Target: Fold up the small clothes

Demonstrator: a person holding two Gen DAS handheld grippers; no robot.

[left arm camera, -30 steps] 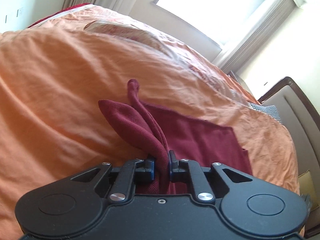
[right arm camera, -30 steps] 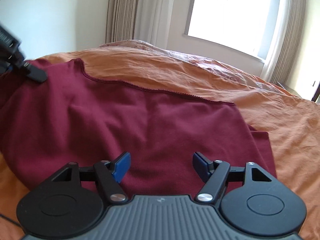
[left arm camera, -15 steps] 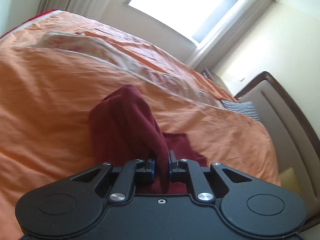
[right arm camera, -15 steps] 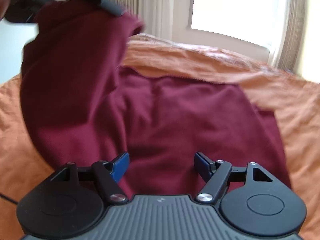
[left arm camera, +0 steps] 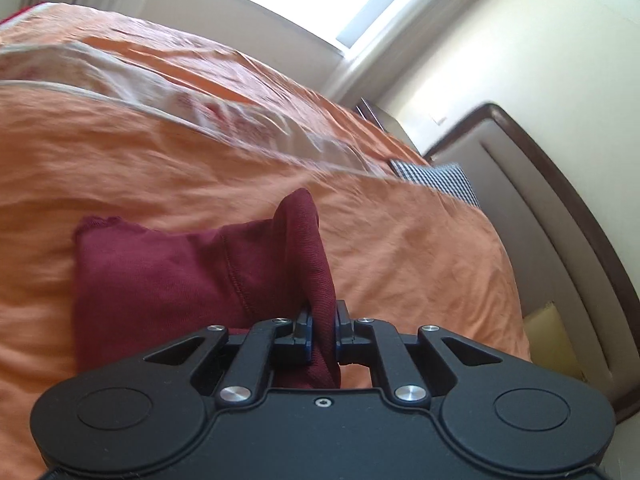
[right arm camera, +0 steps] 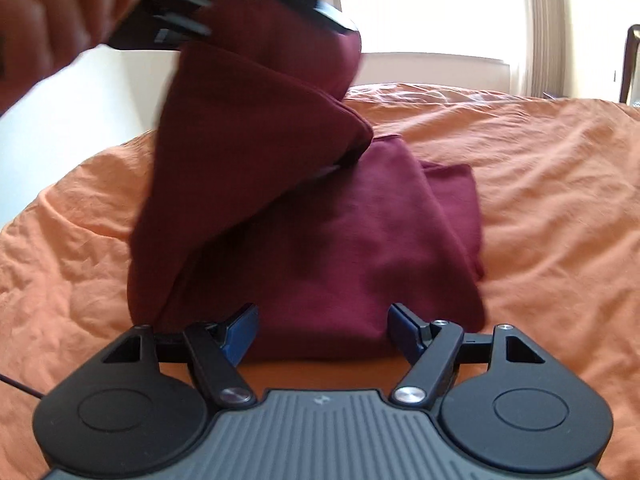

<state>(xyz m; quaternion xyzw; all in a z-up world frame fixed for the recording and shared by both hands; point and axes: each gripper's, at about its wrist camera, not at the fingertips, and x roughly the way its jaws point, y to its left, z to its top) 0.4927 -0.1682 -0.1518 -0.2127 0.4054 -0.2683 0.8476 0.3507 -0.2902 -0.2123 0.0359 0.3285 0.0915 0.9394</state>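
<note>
Left tongs carry one side of the garment over for a fold.

The left tongs (left arm camera: 323, 330) are clamped on a bunched edge of the maroon garment (right arm camera: 320, 248), lifted toward 11 o'clock in the right wrist view, a hand (right arm camera: 52, 28) gripping them. The rest of the garment lies flat on the orange bed (right arm camera: 560, 200). The right tongs (right arm camera: 323, 330) gape wide and empty, just short of the hem at 6 o'clock. The fold looks about midway; next, the lifted flap likely needs laying across toward 3 o'clock, edges matched, then releasing.
</note>
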